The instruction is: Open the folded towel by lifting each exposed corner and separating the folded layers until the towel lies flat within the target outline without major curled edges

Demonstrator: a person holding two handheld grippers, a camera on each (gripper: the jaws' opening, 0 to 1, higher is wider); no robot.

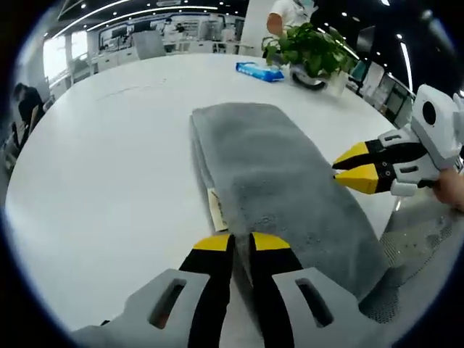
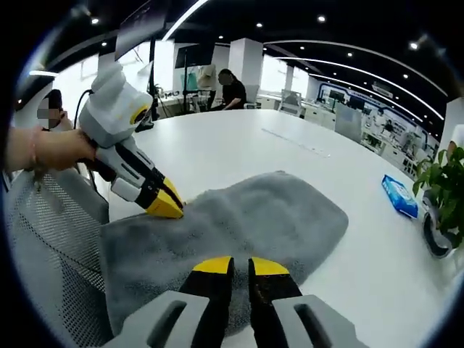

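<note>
Lay folded on the white desk (image 1: pixel 109 145): grey towel (image 1: pixel 275 181), soft, limp, light. Best pinched at a loose top-layer corner. Left tongs (image 1: pixel 241 242) nearly closed, empty; right tongs (image 2: pixel 240 265) likewise.

The towel (image 1: pixel 279 181) lies folded on the table (image 1: pixel 109 167), one end hanging over the near edge by a mesh chair (image 2: pixel 51 239), each gripper (image 1: pixel 241 239) (image 2: pixel 240 262) at a long side of it, with a packet (image 1: pixel 259 70) and plant (image 1: pixel 312 47) near the far edge.
</note>
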